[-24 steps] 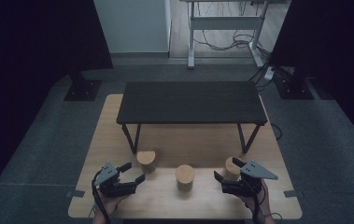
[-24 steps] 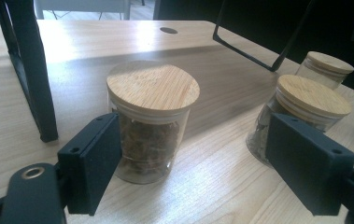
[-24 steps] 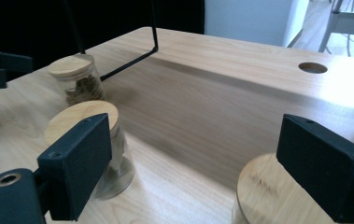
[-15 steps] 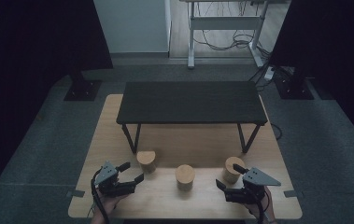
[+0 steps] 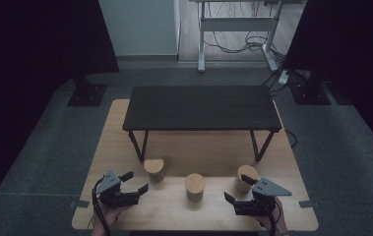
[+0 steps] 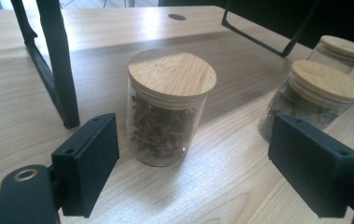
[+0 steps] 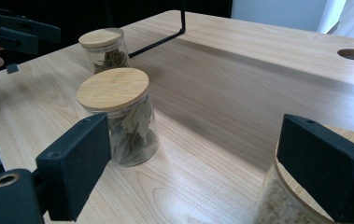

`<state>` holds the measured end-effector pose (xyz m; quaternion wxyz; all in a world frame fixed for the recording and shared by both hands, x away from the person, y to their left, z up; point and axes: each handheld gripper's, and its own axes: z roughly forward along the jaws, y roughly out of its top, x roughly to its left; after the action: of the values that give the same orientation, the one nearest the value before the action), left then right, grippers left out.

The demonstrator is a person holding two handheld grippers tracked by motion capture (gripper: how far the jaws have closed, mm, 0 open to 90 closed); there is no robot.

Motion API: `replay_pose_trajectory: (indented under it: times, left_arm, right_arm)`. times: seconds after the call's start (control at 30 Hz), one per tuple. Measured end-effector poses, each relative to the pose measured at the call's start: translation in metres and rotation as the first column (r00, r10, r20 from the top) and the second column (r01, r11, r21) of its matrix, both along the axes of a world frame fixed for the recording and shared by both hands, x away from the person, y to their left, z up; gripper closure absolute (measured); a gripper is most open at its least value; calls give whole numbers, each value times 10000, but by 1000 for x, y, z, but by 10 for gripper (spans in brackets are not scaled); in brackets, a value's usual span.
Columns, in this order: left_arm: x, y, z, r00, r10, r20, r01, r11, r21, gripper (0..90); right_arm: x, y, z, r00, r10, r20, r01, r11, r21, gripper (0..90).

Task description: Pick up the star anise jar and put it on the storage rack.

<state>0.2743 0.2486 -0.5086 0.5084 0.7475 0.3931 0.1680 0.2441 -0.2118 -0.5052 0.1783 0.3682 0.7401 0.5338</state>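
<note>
Item 1: left gripper, jaws spread wide, grasping nothing; aimed at a round glass jar of dark dried spice with a flat wooden lid, which stands on the pale wooden tabletop just beside a leg of the low black shelf.

Item 2: right gripper, jaws likewise released; the glass jar of pale grains sits close by its right jaw, and the middle jar of bay leaves stands farther ahead.

Handling note: centre each jar between the pads, approach level below the lid, and close gently on the glass.
</note>
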Motion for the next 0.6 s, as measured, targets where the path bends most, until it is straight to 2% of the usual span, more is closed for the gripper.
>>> replay_pose_trajectory:
  times: [0.23, 0.37, 0.43, 0.6]
  left_arm:
    - [2, -5, -2, 9999, -108, -95, 112, 9992, 388, 159]
    - [6, -10, -2, 9999, -108, -78, 113, 9978, 657, 158]
    - [8, -13, -3, 9999, -116, -94, 123, 9963, 848, 153]
    - [11, -17, -5, 9999, -126, -112, 136, 9949, 995, 144]
  right_arm:
    - [0, 3, -2, 9999, 72, -73, -71, 9999, 92, 96]
    - [0, 3, -1, 9998, 139, -146, -134, 9993, 362, 98]
    - [0, 2, -1, 9999, 100, -118, -96, 9995, 310, 98]
    - [-2, 3, 0, 9998, 153, -89, -151, 9996, 249, 98]
